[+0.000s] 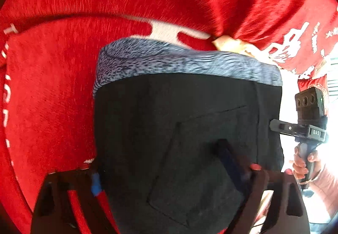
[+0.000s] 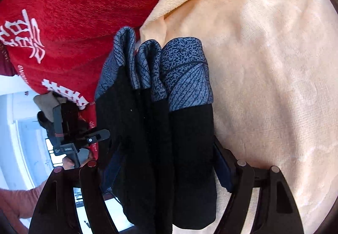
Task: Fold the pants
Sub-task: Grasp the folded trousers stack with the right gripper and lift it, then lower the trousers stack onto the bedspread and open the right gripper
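Observation:
The black pants point(image 1: 179, 128) have a blue-grey speckled waistband point(image 1: 179, 60) and a back pocket point(image 1: 200, 170). They hang lifted in front of the red cover. My left gripper point(image 1: 169, 179) is shut on the pants' fabric at the bottom of the left wrist view. My right gripper point(image 2: 166, 170) is shut on the bunched pants point(image 2: 158, 138), whose waistband point(image 2: 181, 71) folds into pleats above its fingers. The right gripper also shows in the left wrist view point(image 1: 274, 126), clamped on the pants' right edge. The left gripper shows in the right wrist view point(image 2: 103, 134).
A red plush cover point(image 1: 63, 86) with white lettering lies behind and below the pants. A peach towel point(image 2: 264, 65) fills the right of the right wrist view. A bright window area point(image 2: 21, 128) lies at the left.

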Action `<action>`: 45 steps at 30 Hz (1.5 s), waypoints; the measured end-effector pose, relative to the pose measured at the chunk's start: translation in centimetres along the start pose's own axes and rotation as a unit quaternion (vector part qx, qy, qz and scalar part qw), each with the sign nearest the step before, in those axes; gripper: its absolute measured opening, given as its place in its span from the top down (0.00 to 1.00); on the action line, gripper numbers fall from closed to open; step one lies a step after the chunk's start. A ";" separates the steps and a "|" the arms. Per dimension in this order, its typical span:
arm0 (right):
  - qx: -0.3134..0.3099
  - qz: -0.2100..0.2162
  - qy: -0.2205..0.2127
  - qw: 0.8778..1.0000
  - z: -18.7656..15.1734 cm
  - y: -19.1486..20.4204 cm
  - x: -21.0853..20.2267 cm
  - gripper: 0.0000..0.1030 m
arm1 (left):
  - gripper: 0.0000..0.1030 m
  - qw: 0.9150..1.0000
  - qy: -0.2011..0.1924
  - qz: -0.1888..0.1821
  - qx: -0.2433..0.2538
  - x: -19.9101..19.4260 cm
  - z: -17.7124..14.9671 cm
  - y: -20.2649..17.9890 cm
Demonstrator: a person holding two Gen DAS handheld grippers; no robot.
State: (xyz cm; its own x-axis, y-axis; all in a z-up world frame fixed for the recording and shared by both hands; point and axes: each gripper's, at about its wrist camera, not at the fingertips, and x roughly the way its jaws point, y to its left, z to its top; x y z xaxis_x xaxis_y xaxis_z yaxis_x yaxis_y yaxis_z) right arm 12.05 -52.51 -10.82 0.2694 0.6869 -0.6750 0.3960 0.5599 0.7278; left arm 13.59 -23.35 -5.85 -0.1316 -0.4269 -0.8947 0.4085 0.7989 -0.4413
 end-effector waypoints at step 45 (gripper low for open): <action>0.024 -0.136 -0.021 0.990 -16.3 10.1 4.3 0.37 | 0.00 0.981 -0.112 0.156 -0.001 -15.7 -15.0 9.8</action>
State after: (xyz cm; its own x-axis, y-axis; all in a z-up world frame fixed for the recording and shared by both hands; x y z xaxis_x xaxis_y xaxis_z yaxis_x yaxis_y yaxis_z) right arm 2.92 -36.33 -4.35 0.1835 0.4927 -0.8506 0.4992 0.6987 0.5124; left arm 6.14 -2.48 2.81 0.2021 -0.2441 -0.9485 0.3952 0.9064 -0.1490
